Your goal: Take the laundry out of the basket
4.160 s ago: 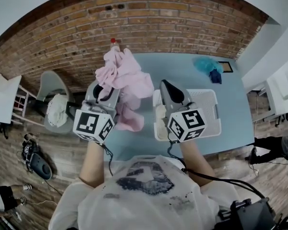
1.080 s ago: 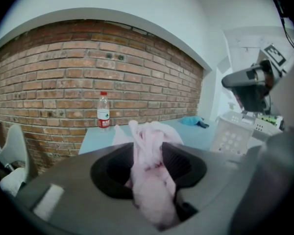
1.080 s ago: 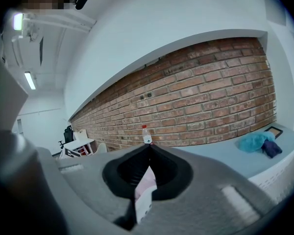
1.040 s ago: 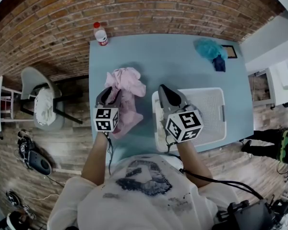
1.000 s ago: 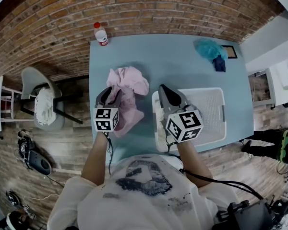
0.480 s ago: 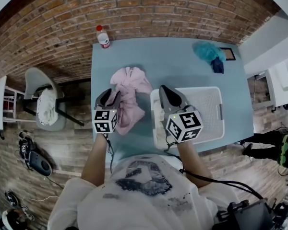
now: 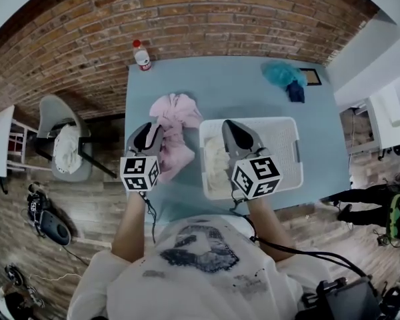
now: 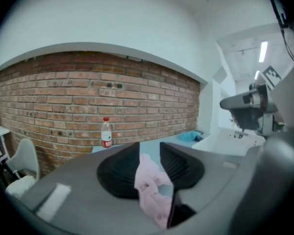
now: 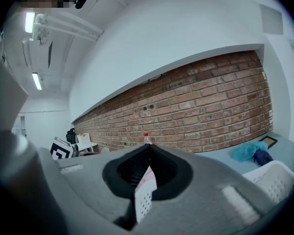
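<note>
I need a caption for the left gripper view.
Left gripper, jaws just closed further, pinching a pink garment; bottle by brick wall.

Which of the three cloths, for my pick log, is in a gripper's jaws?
The pink garment: the left gripper pinches it, jaws just closing. The cream cloth lies in the basket; the teal cloth far back on the table.

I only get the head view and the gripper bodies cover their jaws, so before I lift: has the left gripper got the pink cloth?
Observer: Yes. In the left gripper view the pink cloth sits pinched between the jaws of the left gripper, which have just been closing.
Operator: And the right gripper?
Observer: The right gripper is shut, with the perforated wall of the basket clamped between its jaws.
</note>
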### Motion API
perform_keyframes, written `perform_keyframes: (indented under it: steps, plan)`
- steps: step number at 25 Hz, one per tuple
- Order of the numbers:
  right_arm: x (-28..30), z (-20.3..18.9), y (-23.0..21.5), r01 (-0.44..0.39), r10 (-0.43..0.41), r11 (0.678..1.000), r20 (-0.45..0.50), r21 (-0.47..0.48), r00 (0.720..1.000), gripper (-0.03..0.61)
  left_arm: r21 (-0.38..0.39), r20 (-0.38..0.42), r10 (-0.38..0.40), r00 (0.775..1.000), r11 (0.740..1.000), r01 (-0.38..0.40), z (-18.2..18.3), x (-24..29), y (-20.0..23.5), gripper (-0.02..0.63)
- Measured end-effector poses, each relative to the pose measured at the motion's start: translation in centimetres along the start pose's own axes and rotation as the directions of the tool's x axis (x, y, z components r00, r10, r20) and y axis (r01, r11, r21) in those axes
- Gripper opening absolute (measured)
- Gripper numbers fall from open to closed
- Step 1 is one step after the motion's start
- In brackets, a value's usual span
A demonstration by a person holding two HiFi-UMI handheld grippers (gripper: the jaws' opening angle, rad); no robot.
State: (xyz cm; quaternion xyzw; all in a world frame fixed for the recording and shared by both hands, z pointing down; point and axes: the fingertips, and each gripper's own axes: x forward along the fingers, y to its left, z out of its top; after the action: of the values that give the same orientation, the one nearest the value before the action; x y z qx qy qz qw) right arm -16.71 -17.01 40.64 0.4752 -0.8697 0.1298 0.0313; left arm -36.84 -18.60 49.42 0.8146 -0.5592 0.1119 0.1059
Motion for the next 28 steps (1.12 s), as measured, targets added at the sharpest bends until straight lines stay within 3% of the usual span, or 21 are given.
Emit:
perform_keyframes:
  steps: [16, 28]
  plan:
    - [-8.3, 2.9, -6.9, -0.018, 0.019, 0.999, 0.034, -0.026, 0.999, -0.002, 0.038, 0.094, 0.022, 0.995, 0.999, -0.025, 6.8, -2.6, -12.3, 0.046]
    - [-12.3, 3.1, -11.9, -0.051, 0.051, 0.999, 0.041, -0.019, 0.998, -0.002, 0.049, 0.113, 0.018, 0.993, 0.999, -0.024, 8.0, -1.3, -20.1, -0.003]
